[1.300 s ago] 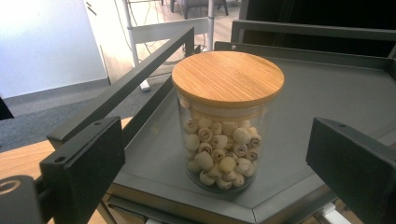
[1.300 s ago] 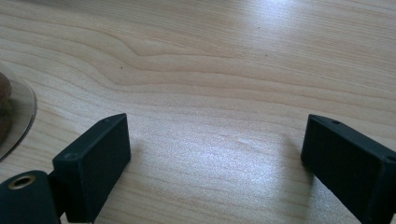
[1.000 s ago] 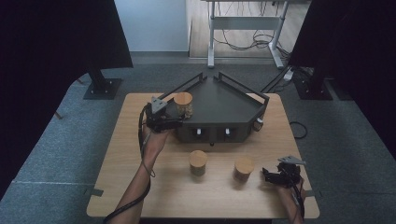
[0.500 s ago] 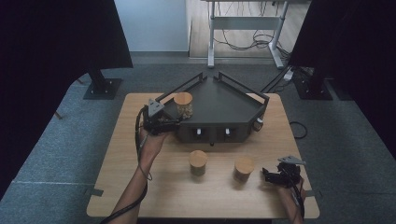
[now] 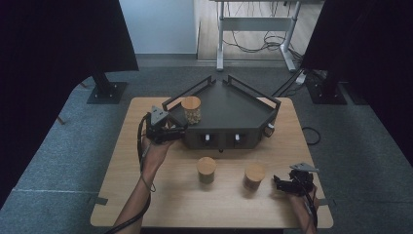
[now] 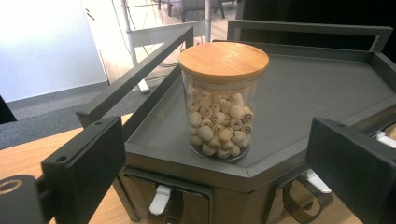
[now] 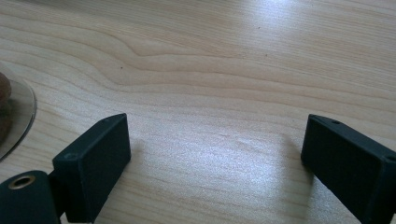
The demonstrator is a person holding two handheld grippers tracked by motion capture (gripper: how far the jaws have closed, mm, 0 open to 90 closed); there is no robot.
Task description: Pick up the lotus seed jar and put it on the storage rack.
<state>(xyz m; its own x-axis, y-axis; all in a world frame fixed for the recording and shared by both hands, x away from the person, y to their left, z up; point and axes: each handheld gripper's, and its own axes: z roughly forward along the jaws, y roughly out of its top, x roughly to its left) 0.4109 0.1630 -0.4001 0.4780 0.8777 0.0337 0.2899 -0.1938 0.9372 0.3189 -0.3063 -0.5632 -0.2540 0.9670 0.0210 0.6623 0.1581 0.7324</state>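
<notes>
My pale wooden tabletop (image 5: 160, 200) carries a dark grey, angular metal tray stand (image 5: 234, 105) with a raised rail and two small drawers in its front. On the stand's left corner stands a clear glass jar with a round bamboo lid, filled with pale round beads (image 6: 223, 100). My left gripper (image 5: 170, 130) sits just beside that corner, its fingers (image 6: 84, 168) spread wide and apart from the jar, which rests upright ahead of them. Two more bamboo-lidded jars (image 5: 206, 169) stand on the tabletop in front of the stand. My right gripper (image 5: 285, 184) rests near the right-hand one, fingers (image 7: 95, 158) open over bare wood.
</notes>
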